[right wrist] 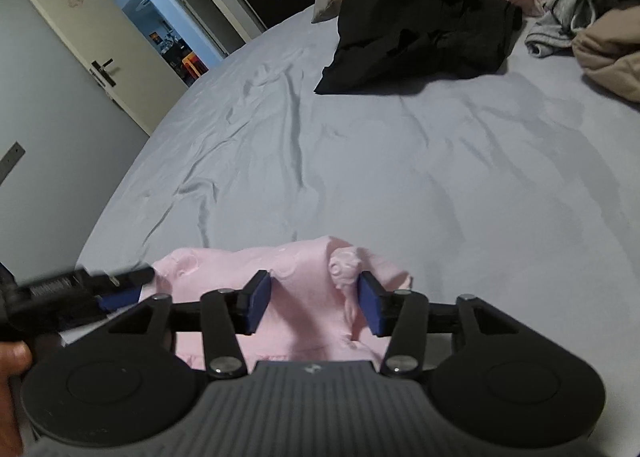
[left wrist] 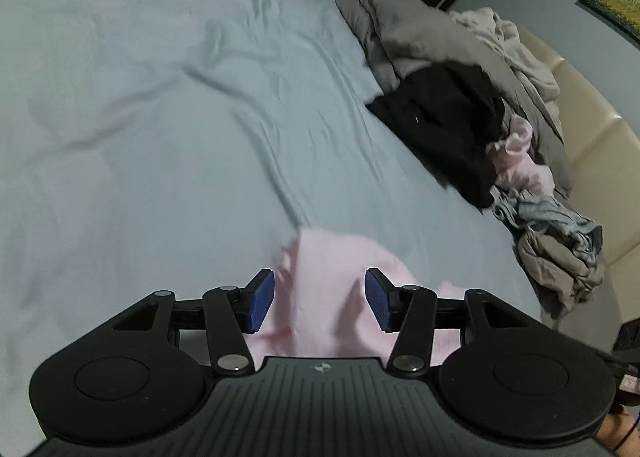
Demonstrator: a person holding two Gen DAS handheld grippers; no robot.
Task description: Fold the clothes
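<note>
Rumpled pink garment (right wrist: 304, 297) (bunched) on bed

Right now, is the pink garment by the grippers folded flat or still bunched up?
Bunched up. The pink garment lies rumpled on the bed sheet, with raised folds and a twisted lump, no flat edges.

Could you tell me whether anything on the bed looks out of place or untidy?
Yes: the pink garment lies bunched rather than flat between both open grippers, and unfolded clothes, including a black garment, are heaped at the bed's far edge.

Pink garment (left wrist: 320, 297) near edge hidden behind claw body; sheet (left wrist: 120, 137) blurred.
</note>
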